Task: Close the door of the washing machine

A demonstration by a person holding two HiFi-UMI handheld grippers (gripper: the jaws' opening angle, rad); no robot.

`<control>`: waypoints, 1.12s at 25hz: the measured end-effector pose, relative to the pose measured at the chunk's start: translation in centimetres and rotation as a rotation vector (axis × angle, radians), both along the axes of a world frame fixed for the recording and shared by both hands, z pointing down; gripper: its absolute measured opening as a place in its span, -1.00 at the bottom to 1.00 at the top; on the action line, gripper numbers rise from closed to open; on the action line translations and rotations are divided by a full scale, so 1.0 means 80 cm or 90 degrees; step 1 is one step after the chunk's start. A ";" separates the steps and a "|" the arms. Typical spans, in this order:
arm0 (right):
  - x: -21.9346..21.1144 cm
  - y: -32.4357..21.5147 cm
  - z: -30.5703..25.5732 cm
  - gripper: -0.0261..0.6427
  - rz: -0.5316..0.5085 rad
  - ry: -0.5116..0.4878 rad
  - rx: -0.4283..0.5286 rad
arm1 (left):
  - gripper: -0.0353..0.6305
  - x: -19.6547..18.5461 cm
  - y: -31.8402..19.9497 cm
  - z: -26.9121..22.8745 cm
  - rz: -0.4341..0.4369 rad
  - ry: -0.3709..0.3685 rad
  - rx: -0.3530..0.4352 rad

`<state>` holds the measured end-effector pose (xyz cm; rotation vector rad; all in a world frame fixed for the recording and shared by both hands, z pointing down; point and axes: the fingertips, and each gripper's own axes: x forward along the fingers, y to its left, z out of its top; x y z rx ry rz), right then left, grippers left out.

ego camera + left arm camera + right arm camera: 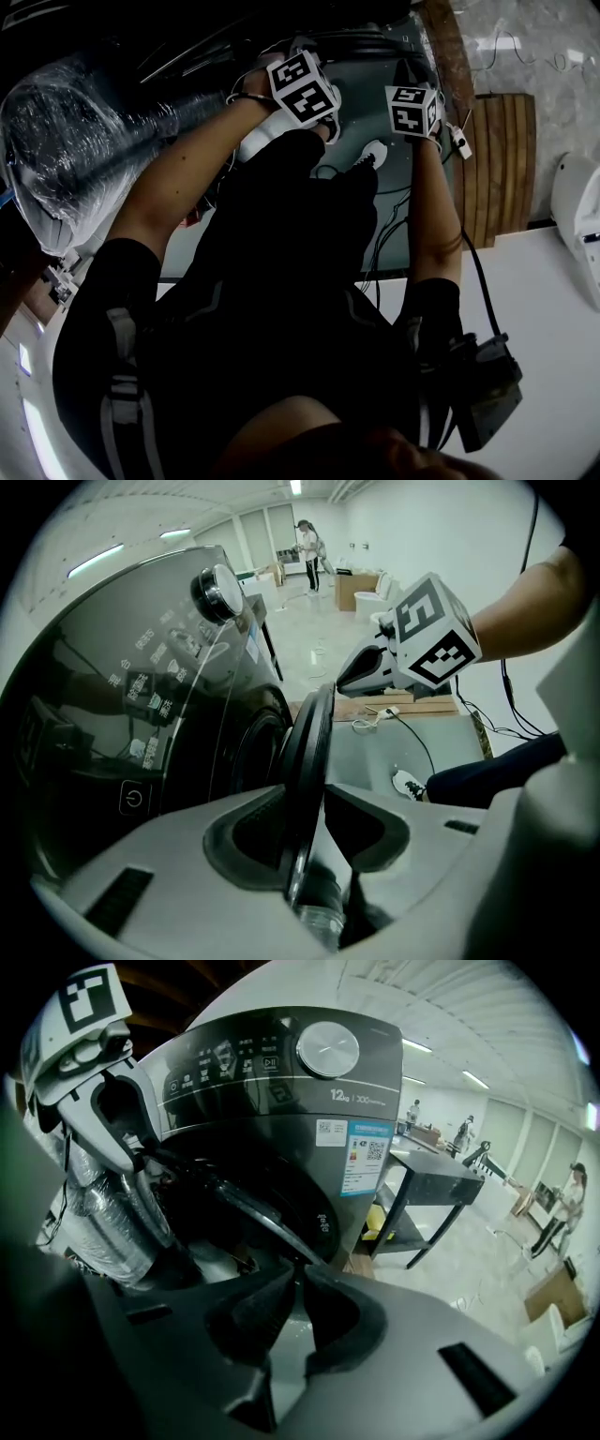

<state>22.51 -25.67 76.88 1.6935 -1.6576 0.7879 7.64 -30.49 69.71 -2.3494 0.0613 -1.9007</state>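
The dark grey washing machine [141, 714] has a silver dial [217, 592], and its round door [314, 733] stands ajar, edge-on in the left gripper view. My left gripper [309, 827] is shut on the door's rim, one pad on each face. In the right gripper view, my right gripper [300, 1274] has its jaws nearly together, pinched on the thin edge of the door [244, 1213] in front of the dark drum opening. The head view shows only the two marker cubes, left [303, 89] and right [412, 110], close together; the jaws are hidden below them.
A plastic-wrapped bundle [103, 1222] lies left of the machine. A black metal table [422, 1185] stands to its right. A wooden pallet [502, 159], cables and a shoe [408, 782] are on the floor. People stand far off in the room.
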 end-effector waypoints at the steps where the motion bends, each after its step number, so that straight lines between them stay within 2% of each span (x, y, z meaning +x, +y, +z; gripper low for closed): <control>1: -0.001 -0.003 0.001 -0.82 0.009 -0.010 0.003 | -0.50 0.000 -0.001 0.000 -0.002 0.003 0.003; 6: 0.011 -0.020 0.010 -0.86 0.046 -0.031 0.007 | -0.51 0.003 -0.011 -0.001 -0.012 0.025 0.035; 15: 0.027 -0.052 0.016 -0.91 0.074 -0.079 0.030 | -0.51 0.009 -0.029 -0.009 -0.058 0.044 0.045; 19: 0.038 -0.065 0.024 -0.91 0.109 -0.101 0.025 | -0.51 0.010 -0.035 -0.007 -0.016 0.030 0.089; 21: 0.040 -0.069 0.026 -0.91 0.131 -0.125 0.026 | -0.51 0.009 -0.037 -0.007 -0.015 0.030 0.091; 28: 0.040 -0.093 0.029 -0.91 0.147 -0.165 0.041 | -0.51 0.008 -0.052 -0.017 -0.139 0.080 0.036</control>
